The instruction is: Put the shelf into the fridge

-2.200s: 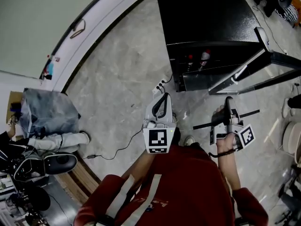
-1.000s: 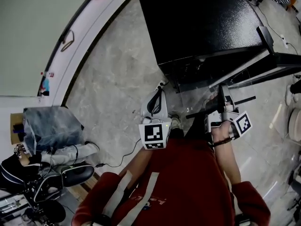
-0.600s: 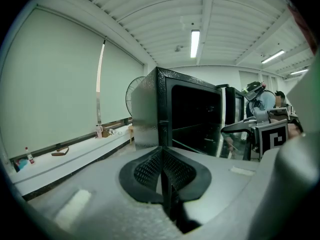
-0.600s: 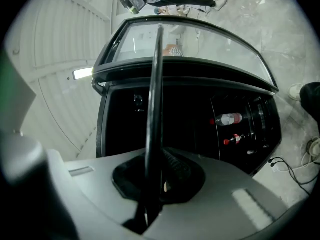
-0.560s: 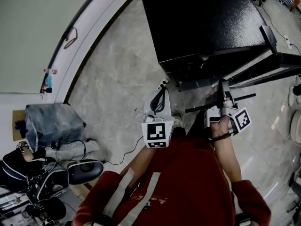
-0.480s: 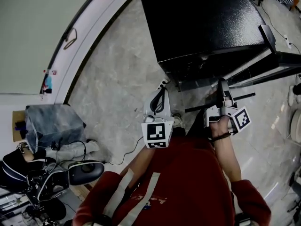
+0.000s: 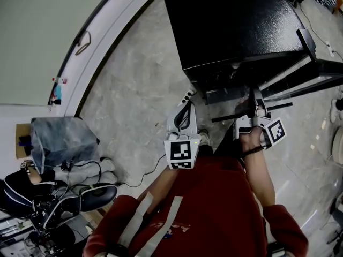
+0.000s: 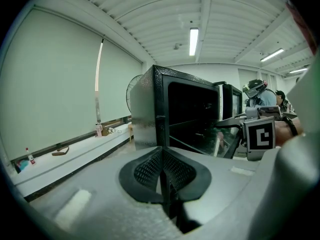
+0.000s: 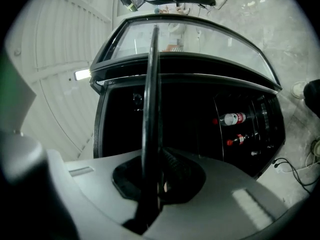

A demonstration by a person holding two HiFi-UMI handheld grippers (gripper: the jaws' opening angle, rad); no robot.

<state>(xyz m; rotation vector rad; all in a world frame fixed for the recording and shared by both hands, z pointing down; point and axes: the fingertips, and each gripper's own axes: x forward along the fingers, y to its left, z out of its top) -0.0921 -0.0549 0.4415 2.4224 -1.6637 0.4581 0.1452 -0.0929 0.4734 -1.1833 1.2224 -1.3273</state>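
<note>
Black and thin, the shelf [image 9: 150,74] stood edge-on between the jaws of the right gripper [image 9: 157,176], which were clamped tight on its near rim. It reached forward to just in front of the open fridge [image 9: 190,134], not yet inside. It looked like a flat pane in a dark frame, possibly glass. The fridge was glossy black with a pebbled skin (bottles [image 9: 231,119] with red caps showed inside). The left gripper [image 8: 162,171] had its mesh-textured pads pressed together on nothing.
</note>
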